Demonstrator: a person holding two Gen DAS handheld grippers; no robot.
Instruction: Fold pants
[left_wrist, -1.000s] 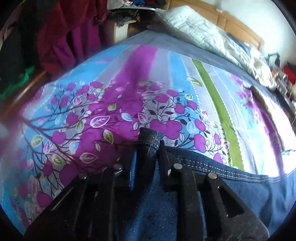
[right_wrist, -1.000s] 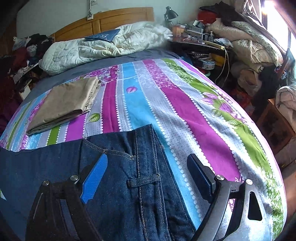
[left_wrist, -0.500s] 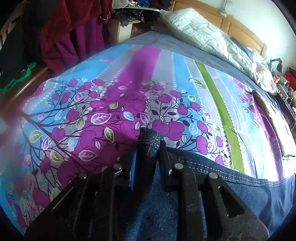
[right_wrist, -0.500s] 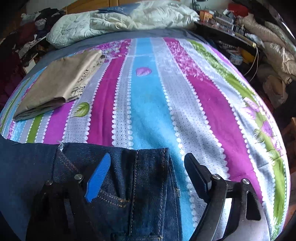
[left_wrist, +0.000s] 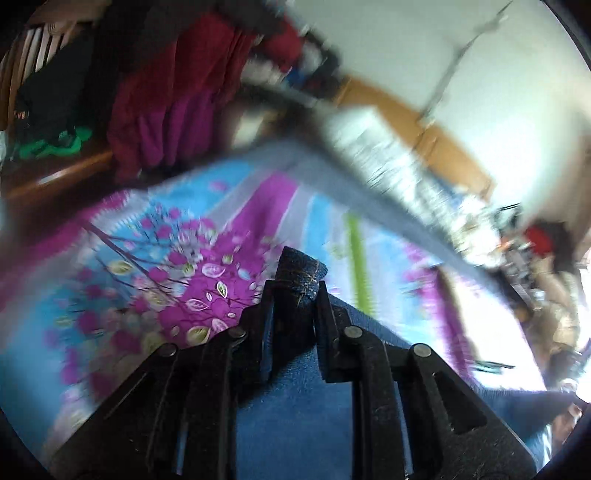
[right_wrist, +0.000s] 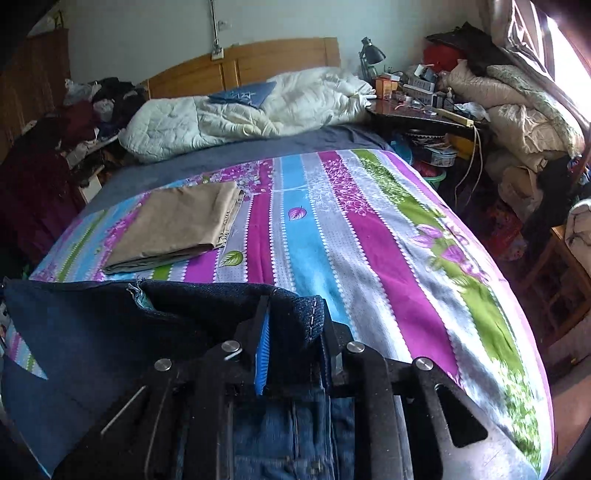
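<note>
- Left wrist view: the left claw (left_wrist: 293, 286) is clamped on a bunched corner of the dark blue jeans (left_wrist: 299, 273), which pokes up between its black fingers (left_wrist: 267, 295).
- More of the jeans' denim spreads below and to the right of that claw, over the bed's striped floral bedspread (left_wrist: 177, 266).
- This view is strongly blurred; red and purple clothes (left_wrist: 166, 99) hang beyond the bed's edge, and the wooden headboard (left_wrist: 424, 136) shows at upper right.
- Right wrist view: the right claw (right_wrist: 295, 321) is pinched tight on a fold of the jeans (right_wrist: 303, 310), with a blue pad (right_wrist: 263, 354) showing on its left finger.
- The jeans stretch leftward from this claw across the near part of the bedspread (right_wrist: 351, 240).
- A folded tan garment (right_wrist: 181, 229) lies farther up the bed, apart from the jeans.
- A rumpled white quilt (right_wrist: 240, 110) sits by the headboard (right_wrist: 251, 62), and a cluttered nightstand (right_wrist: 424, 114) stands to the right.
</note>
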